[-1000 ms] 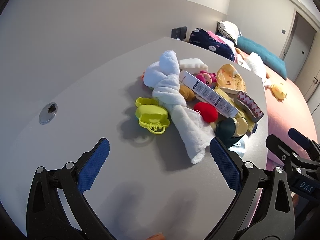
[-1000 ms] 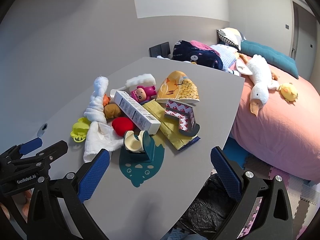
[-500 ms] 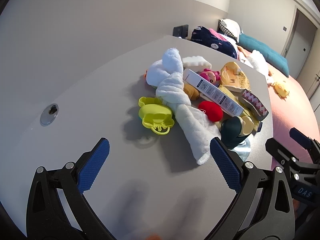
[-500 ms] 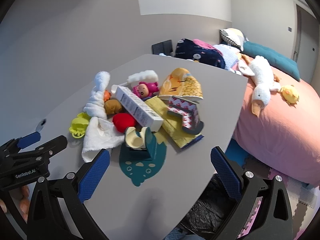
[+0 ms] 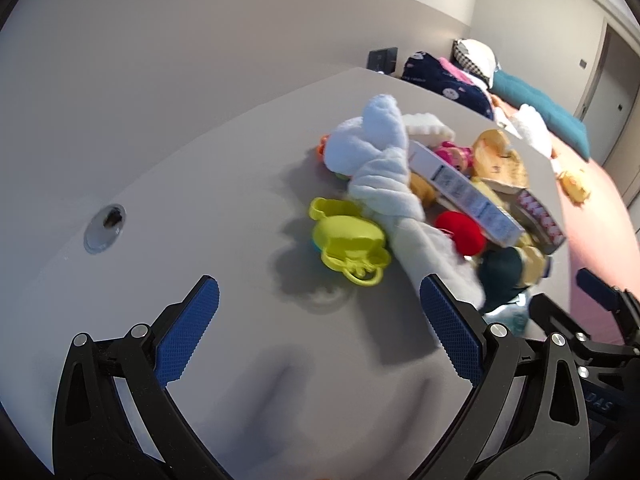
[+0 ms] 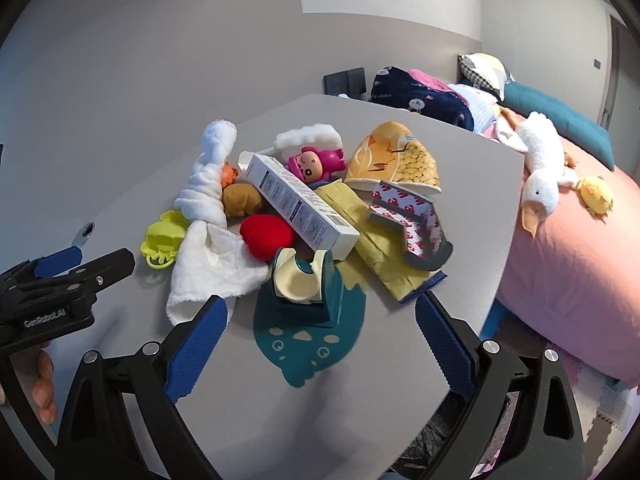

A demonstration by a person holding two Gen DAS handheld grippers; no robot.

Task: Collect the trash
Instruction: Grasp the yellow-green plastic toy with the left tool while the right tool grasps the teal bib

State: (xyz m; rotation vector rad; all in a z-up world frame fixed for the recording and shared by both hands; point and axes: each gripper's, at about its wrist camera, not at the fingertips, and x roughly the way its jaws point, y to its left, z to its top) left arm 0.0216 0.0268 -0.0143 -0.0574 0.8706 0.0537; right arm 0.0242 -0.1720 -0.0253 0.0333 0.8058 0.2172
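Left gripper (image 5: pixel 318 330) jaws apart, empty, low in frame over grey counter (image 5: pixel 180 208). Yellow toy (image 5: pixel 348 240) mid-frame, white towel (image 5: pixel 384 164) just right, touching it. Right gripper (image 6: pixel 320 338) jaws apart, empty; white box (image 6: pixel 298 204) centre of pile, yellow wrapper (image 6: pixel 376 244) right of it.

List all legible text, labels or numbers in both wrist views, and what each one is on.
"GenRobot.AI": on the left gripper body, right wrist view.
"DAS": on the right gripper body, left wrist view; cut off, probably part of a longer word.
"3": red digits repeated over the tape backing strip.
White carton: printed lines and small diagrams, too small to read.
Yellow patterned wrapper: drawings only, no legible words.
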